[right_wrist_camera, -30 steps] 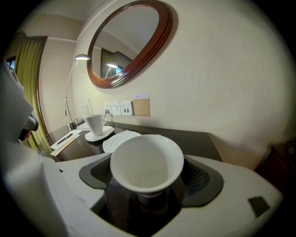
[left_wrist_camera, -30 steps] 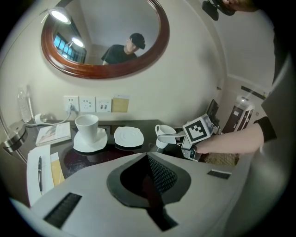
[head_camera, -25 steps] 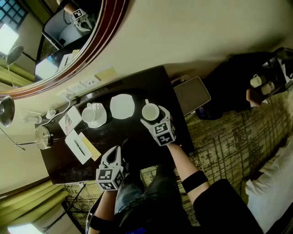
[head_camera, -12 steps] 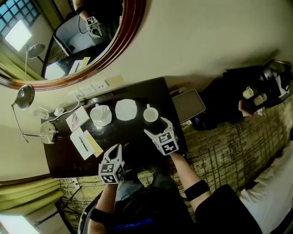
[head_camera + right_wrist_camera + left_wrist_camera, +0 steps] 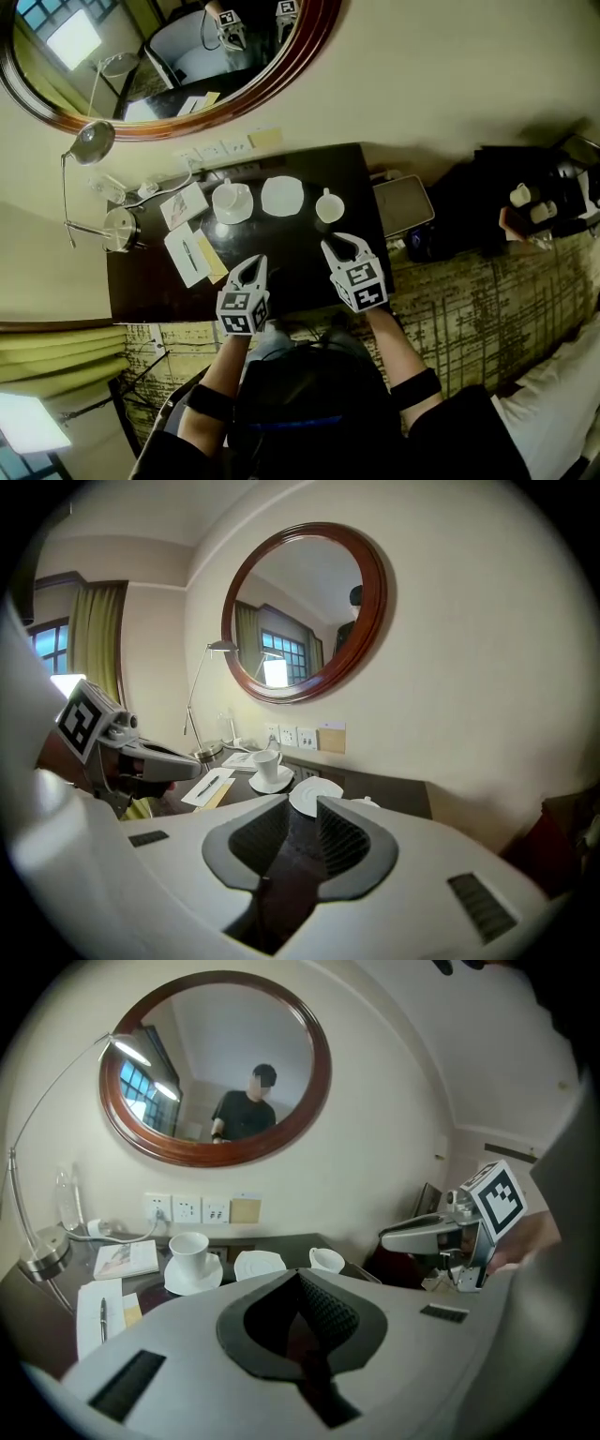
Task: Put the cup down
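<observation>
Cup (image 5: 329,207) stands upright on the dark counter (image 5: 295,246), just right of the empty saucer (image 5: 281,195), and touches neither tool. From our right tool (image 5: 338,249) it lies straight ahead, toward the wall, near but clearly apart. Our left tool (image 5: 251,271) sits farther off to the left, so the right hand is the nearer one. The right tool's jaws have just been closing and now stand a narrow gap apart with nothing between them, released from the cup. The left tool is clenched on nothing. We judge the cup set down, so the next move need only keep clear of it.
</observation>
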Demonstrator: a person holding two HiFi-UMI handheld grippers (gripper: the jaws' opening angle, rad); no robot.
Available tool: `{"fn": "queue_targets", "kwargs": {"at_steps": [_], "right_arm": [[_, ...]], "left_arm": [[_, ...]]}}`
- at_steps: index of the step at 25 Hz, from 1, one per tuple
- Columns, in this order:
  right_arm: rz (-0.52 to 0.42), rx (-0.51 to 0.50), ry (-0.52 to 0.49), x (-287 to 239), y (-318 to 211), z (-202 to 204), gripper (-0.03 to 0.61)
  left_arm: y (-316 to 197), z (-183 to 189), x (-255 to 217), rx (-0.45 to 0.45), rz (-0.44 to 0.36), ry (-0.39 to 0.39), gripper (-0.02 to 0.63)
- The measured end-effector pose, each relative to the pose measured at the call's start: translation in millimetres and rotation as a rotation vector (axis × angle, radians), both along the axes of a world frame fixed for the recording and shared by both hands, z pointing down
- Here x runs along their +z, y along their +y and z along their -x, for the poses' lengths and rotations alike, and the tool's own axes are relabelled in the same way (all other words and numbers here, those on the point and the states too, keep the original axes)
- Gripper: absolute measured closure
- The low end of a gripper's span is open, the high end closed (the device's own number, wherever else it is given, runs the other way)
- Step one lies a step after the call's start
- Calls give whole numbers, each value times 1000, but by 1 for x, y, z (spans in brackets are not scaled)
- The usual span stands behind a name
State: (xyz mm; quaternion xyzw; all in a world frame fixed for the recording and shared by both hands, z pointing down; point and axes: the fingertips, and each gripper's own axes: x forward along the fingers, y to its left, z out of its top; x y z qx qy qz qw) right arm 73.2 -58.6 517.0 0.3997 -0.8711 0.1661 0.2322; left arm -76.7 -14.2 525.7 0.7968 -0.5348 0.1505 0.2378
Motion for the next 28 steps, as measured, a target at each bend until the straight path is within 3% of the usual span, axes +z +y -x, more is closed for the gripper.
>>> {"fn": "queue_targets", "kwargs": {"at_steps": [2, 4, 14, 28], "right_arm": [[-1, 18, -9, -5, 7, -2, 547], [11, 27, -19, -6, 14, -5, 577], [53, 0, -49, 1, 41, 3, 578], [92, -36, -57, -4, 45, 17, 578]], "left_arm": [[2, 2, -1, -8, -3, -2, 614], [4, 4, -2, -16, -9, -5, 614], [17, 2, -14, 33, -44, -11, 614], [-19, 38, -1, -59, -9, 57, 610]]}}
